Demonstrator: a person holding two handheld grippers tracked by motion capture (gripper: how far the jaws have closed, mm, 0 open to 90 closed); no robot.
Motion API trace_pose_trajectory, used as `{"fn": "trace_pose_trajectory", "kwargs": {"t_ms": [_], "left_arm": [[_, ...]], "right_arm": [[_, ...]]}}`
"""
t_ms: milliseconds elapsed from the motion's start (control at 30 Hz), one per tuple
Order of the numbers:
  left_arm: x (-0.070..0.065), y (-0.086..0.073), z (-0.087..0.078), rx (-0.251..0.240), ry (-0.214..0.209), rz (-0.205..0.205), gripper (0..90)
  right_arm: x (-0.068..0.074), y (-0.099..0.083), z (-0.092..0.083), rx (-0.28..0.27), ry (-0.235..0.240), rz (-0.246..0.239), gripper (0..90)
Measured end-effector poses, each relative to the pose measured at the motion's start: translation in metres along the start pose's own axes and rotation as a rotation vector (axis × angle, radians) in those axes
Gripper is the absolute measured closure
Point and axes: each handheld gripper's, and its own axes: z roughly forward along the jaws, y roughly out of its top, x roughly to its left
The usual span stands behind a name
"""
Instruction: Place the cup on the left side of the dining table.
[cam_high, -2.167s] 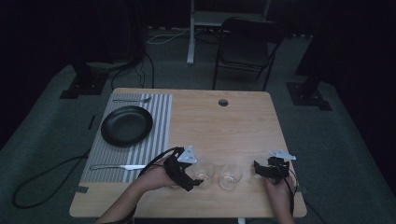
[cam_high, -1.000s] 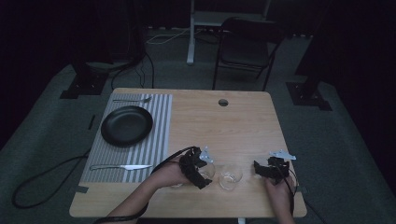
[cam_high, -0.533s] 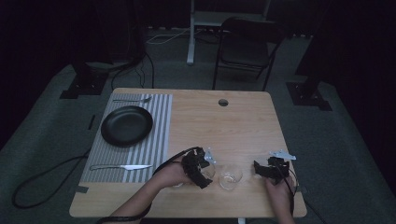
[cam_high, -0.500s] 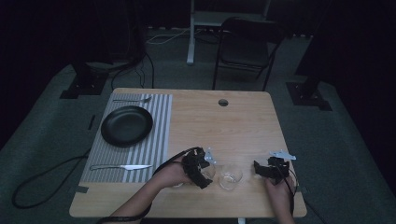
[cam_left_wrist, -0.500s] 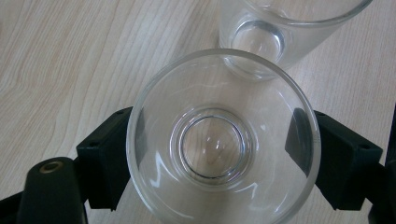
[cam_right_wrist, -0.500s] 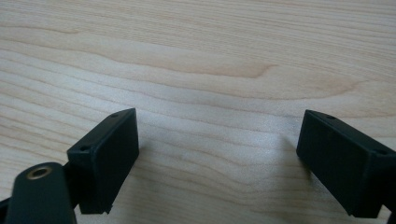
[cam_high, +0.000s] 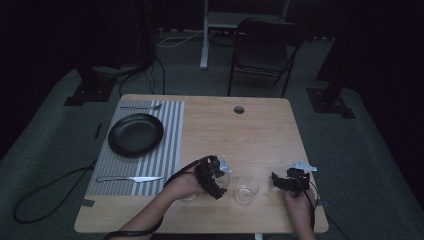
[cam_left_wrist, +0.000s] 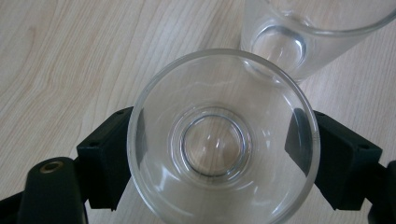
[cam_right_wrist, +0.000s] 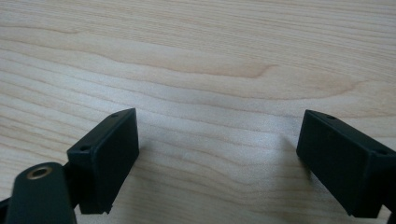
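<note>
A clear drinking glass (cam_left_wrist: 212, 142) stands upright on the wooden table (cam_high: 240, 140), seen from above in the left gripper view. My left gripper (cam_left_wrist: 219, 156) is shut on it, a black pad pressing each side of its wall. A second clear glass (cam_left_wrist: 299, 42) stands just beyond it, close but apart. In the high view the left gripper (cam_high: 214, 177) sits near the table's front edge, with the second glass (cam_high: 247, 189) just to its right. Further right, my right gripper (cam_high: 280, 181) rests low over bare wood. Its jaws (cam_right_wrist: 226, 158) stand open with nothing between them.
A black plate (cam_high: 135, 134) lies on a striped placemat (cam_high: 170, 145) at the left. A fork (cam_high: 142, 107) lies behind the plate and a knife (cam_high: 131, 178) in front of it. The tabletop has a round hole (cam_high: 239, 109) at the back. A folding chair (cam_high: 265, 50) stands behind the table.
My left gripper has shifted right and turned down over the nearer glass, then held still there. The right gripper and the second glass have not moved.
</note>
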Motion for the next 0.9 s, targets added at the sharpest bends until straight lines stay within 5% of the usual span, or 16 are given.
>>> {"fn": "trace_pose_trajectory", "kwargs": {"t_ms": [533,667,900], "left_arm": [[0.015,0.002,-0.009,-0.022,0.006,-0.051,18.6],[0.021,0.002,-0.012,-0.051,-0.019,-0.061,18.6],[0.031,0.0,-0.019,-0.054,0.027,-0.097,18.6]], "right_arm": [[0.0,0.0,0.0,0.0,0.0,0.0,12.5],[0.0,0.0,0.0,0.0,0.0,0.0,12.5],[0.0,0.0,0.0,0.0,0.0,0.001,12.5]]}}
